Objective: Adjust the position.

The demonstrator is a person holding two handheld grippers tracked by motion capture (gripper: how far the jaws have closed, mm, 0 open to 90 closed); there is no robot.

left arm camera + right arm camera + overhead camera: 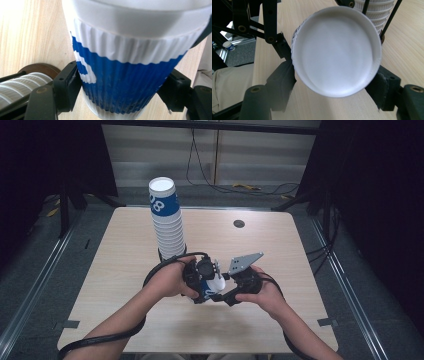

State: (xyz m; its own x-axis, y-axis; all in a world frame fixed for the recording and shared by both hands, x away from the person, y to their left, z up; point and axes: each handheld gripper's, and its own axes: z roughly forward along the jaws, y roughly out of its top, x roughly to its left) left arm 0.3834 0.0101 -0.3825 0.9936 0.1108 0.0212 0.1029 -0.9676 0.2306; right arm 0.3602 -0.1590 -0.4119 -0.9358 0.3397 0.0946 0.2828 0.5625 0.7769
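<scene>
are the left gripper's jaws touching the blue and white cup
Touching. In the left gripper view, both black pads press against the ribbed blue wall of the cup, one on each side, with no gap showing; the left gripper is clamped on it.

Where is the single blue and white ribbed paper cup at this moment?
In the high view, the blue and white ribbed paper cup is near the table's middle, between the left gripper and right gripper, just in front of the tall cup stack.

A round white plastic lid (337, 51) sits between the right gripper (332, 82)'s two black jaws, whose pads press its rim on either side. Behind it lies the pale wooden table (407, 50), and a ribbed white cup stack (375, 10) stands at the top edge.
</scene>
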